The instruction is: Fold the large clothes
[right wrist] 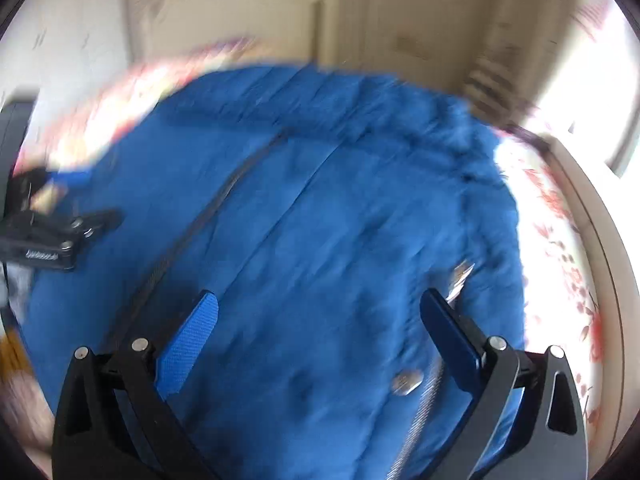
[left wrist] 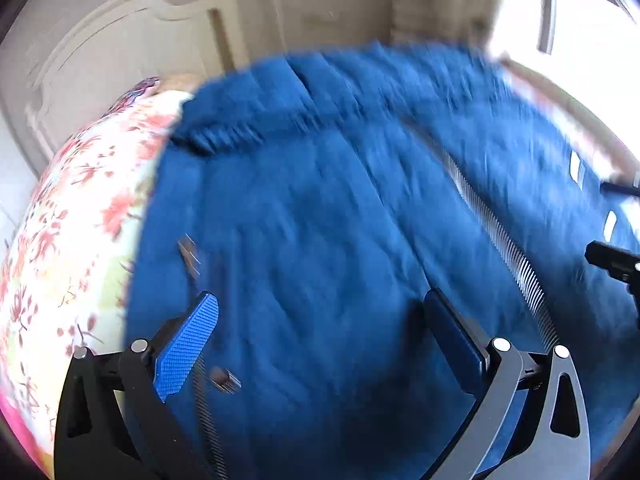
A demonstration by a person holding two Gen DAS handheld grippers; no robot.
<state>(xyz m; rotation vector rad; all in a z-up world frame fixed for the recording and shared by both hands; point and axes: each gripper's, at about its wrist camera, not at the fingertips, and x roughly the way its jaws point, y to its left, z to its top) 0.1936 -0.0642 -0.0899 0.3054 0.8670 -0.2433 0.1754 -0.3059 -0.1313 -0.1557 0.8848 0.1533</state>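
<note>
A large blue jacket (left wrist: 320, 208) lies spread flat on a bed with a floral sheet (left wrist: 80, 216), its open zipper (left wrist: 500, 240) running lengthwise away from both cameras, so the garment's long axis points forward, toward the pale wardrobe doors (left wrist: 120, 48) beyond the bed. The left hand-held gripper (left wrist: 320, 312) hovers directly over the jacket's left panel, jaws spread wide with nothing between them; the sheet edge lies just to its left and the zipper to its right. The right hand-held gripper (right wrist: 320, 308) is likewise wide apart and empty, poised above the right panel, with the zipper (right wrist: 208, 216) on its left and a metal snap (right wrist: 406, 383) near its right finger. Each gripper sits over its own half, neither clearly nearer; the cloth lies straight below and ahead of both. Motion blur smears both views, and no label, brand or writing can be read.
</note>
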